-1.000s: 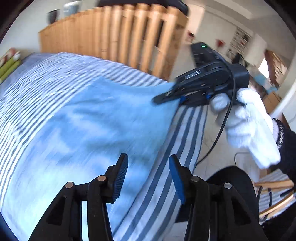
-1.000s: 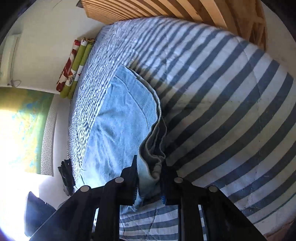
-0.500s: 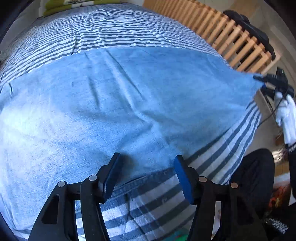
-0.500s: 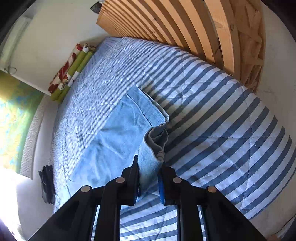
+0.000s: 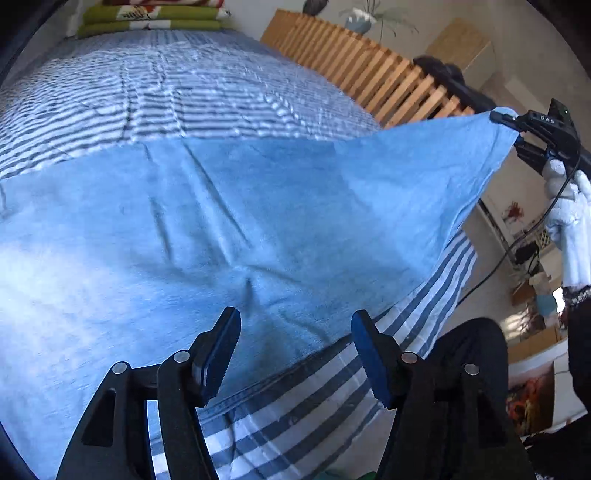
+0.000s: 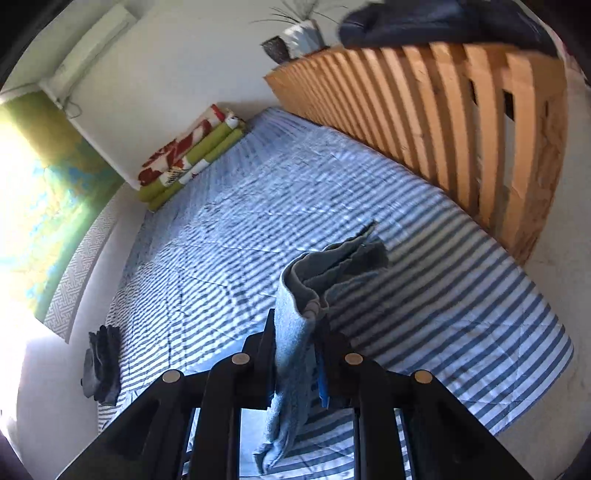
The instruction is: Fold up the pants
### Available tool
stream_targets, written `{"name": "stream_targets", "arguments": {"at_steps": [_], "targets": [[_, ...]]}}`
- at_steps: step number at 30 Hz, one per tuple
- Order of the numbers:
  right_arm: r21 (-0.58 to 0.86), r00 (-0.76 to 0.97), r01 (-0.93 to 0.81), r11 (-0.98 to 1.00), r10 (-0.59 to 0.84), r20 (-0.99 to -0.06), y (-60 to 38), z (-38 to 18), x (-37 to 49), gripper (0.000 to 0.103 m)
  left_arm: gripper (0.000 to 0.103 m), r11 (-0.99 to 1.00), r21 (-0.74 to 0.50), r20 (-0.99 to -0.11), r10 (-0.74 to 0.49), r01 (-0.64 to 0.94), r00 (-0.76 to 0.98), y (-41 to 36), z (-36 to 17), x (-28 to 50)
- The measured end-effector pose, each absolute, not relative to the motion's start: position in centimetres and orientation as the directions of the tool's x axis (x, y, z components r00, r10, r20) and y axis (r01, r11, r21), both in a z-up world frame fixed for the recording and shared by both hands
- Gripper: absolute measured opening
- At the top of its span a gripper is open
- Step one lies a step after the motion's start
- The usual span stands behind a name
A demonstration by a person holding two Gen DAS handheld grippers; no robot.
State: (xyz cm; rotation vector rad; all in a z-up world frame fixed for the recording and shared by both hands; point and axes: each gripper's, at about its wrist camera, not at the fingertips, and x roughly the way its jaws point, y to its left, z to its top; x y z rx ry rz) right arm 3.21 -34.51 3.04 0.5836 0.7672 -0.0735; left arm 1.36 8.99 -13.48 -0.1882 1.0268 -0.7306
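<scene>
The pants (image 5: 207,236), light blue denim, lie spread across the striped bedspread (image 5: 192,92) of the bed, between the folded green and red blankets (image 5: 151,16) at the far end and the near edge of the mattress. One corner of the pants is lifted off the bedspread toward the wooden slatted frame (image 5: 373,77) that runs along the far side of the bed.

That raised corner is held by the right gripper (image 6: 295,332), whose jaws are clamped on a bunched fold of the denim; in the right wrist view the cloth rises between the two black fingers and hangs down below them. In the left wrist view the same gripper appears beside the end of the slatted frame, carried by a white-gloved hand (image 5: 569,221) with a black cable trailing from it.

The left gripper (image 5: 295,354) hovers over the near hem of the pants, on the side of the bed away from the slatted frame. Its jaws stand apart and are opening, the blue pads (image 5: 221,354) clear of the cloth with nothing between them.

A dark garment (image 6: 101,363) lies at the bed's edge, well apart from the pants.
</scene>
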Motion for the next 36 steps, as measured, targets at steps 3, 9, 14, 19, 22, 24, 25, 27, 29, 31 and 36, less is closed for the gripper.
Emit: {"name": "stream_targets", "arguments": {"at_steps": [3, 9, 14, 19, 22, 24, 25, 27, 29, 31, 36], "targets": [[0.413, 0.729, 0.148, 0.899, 0.183, -0.660, -27.5, 6.2, 4.8, 0.015, 0.066, 0.803, -0.444, -0.666, -0.593, 0.398, 0.453, 15.5, -10.5, 0.0], [0.313, 0.671, -0.151, 0.938, 0.329, -0.664, -9.3, 7.8, 7.7, 0.015, 0.067, 0.893, -0.433, -0.631, -0.395, 0.119, 0.668, 31.9, -8.1, -3.2], [0.292, 0.523, -0.423, 0.858, 0.494, -0.694, 9.2, 3.8, 7.3, 0.015, 0.067, 0.867, -0.490, -0.630, -0.280, -0.090, 0.725, 42.9, -10.3, -6.6], [0.254, 0.373, -0.585, 0.770, 0.534, -0.759, 25.7, -5.2, 4.7, 0.015, 0.066, 0.830, -0.520, -0.653, -0.233, -0.202, 0.721, 49.0, -14.1, -8.6], [0.215, 0.297, -0.628, 0.748, 0.486, -0.822, 31.3, -10.5, 3.8, 0.017, 0.067, 0.818, -0.530, -0.658, -0.232, -0.222, 0.716, 50.4, -15.7, -8.6], [0.231, 0.248, -0.619, 0.751, 0.466, -0.849, 32.7, -12.5, 3.8, 0.023, 0.067, 0.814, -0.540, -0.649, -0.243, -0.212, 0.721, 50.7, -16.0, -8.7], [0.252, 0.213, -0.612, 0.749, 0.464, -0.860, 33.0, -13.1, 3.6, 0.025, 0.067, 0.817, -0.539, -0.646, -0.248, -0.202, 0.722, 50.6, -15.9, -8.6], [0.299, 0.167, -0.609, 0.734, 0.488, -0.857, 32.2, -13.1, 3.8, 0.027, 0.067, 0.826, -0.535, -0.639, -0.258, -0.177, 0.725, 50.1, -15.5, -8.5], [0.348, 0.153, -0.614, 0.709, 0.539, -0.829, 30.6, -11.6, 3.5, 0.033, 0.067, 0.830, -0.533, -0.633, -0.265, -0.161, 0.728, 49.6, -15.2, -8.1], [0.426, 0.121, -0.619, 0.660, 0.616, -0.778, 28.1, -9.1, 3.4, 0.041, 0.067, 0.841, -0.522, -0.630, -0.267, -0.144, 0.729, 48.5, -14.0, -8.1], [0.492, 0.174, -0.624, 0.607, 0.722, -0.670, 19.7, -3.6, 2.3, 0.057, 0.071, 0.930, -0.368, -0.628, -0.250, 0.002, 0.737, 42.8, -9.9, -6.6]]}}
